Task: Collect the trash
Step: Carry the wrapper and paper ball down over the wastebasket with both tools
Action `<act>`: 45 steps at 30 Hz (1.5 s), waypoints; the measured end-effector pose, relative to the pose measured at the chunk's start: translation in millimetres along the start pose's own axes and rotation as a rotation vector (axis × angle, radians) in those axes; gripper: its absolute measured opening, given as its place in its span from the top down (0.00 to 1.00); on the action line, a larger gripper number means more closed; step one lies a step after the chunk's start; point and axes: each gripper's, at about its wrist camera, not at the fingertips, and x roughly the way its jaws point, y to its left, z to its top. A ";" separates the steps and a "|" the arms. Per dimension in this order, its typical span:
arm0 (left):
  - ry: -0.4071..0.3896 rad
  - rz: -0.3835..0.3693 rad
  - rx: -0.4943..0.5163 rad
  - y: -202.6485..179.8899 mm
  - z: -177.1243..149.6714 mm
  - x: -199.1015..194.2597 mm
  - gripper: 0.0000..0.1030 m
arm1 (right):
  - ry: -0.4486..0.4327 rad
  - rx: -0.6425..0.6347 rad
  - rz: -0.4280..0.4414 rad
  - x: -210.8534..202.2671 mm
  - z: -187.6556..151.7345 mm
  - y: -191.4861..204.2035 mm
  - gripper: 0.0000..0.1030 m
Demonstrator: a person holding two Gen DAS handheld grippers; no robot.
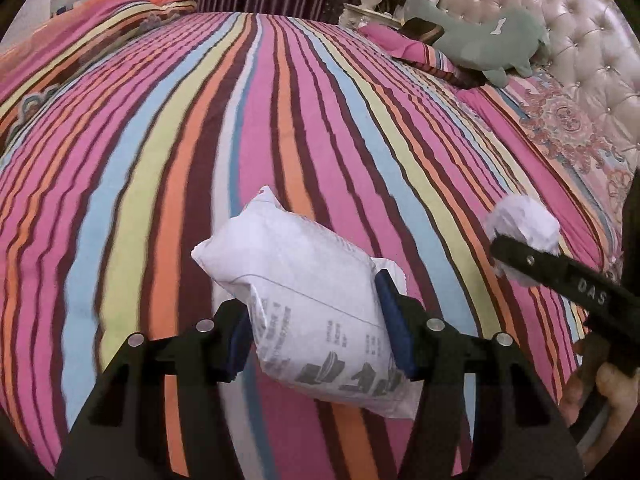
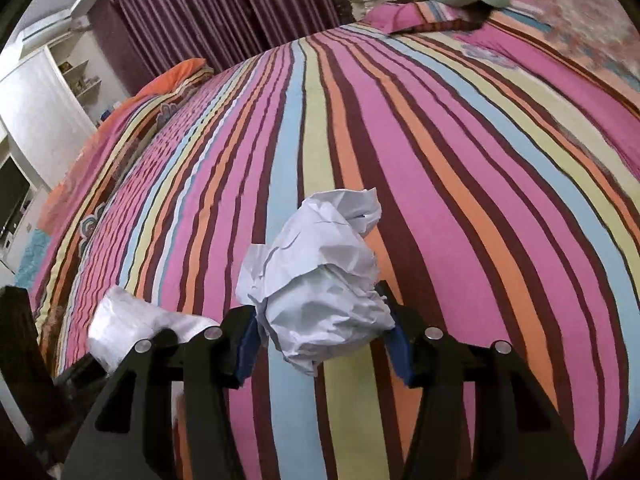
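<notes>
The white printed packet (image 1: 316, 320) sits clamped between the blue pads of the left gripper (image 1: 316, 344), lifted clear of the striped bedspread (image 1: 160, 140) below it. Its long axis runs forward and away from the fingers, up-left in the left wrist view, with the sealed end farthest out and the printed end hanging low between the jaws. The pads press on its two long sides, so the grip is across the short width.

The crumpled white paper ball (image 2: 320, 280) is gripped the same way by the right gripper (image 2: 324, 344), the jaws closed in on it, most of the wad bulging forward past the fingertips and above the bedspread. In the left wrist view that paper ball (image 1: 520, 228) shows just to the right of the packet, at the tip of the right gripper's black finger (image 1: 560, 276); the two loads are near but apart.

Both pieces of trash are thus in hand, each in front of its own fingers, and neither touches the bedspread. No bin or bag appears in either view, so which way the drop-off lies cannot be told.

Farther across the bedspread from the packet, a green plush toy (image 1: 480, 40) lies on a pillow by the tufted headboard (image 1: 580, 40), with purple curtains (image 2: 220, 12) beyond the far edge.
</notes>
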 end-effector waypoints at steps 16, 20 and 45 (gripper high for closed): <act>-0.025 -0.010 0.015 6.2 -90.5 -99.2 0.46 | -0.055 0.012 0.036 -84.1 -82.6 -3.0 0.51; -0.039 -0.001 0.020 9.0 -112.8 -124.6 0.46 | -0.065 -0.023 0.037 -105.4 -107.2 5.3 0.51; -0.004 0.024 0.068 19.6 -248.5 -214.8 0.46 | -0.048 -0.102 0.085 -176.3 -226.8 48.4 0.51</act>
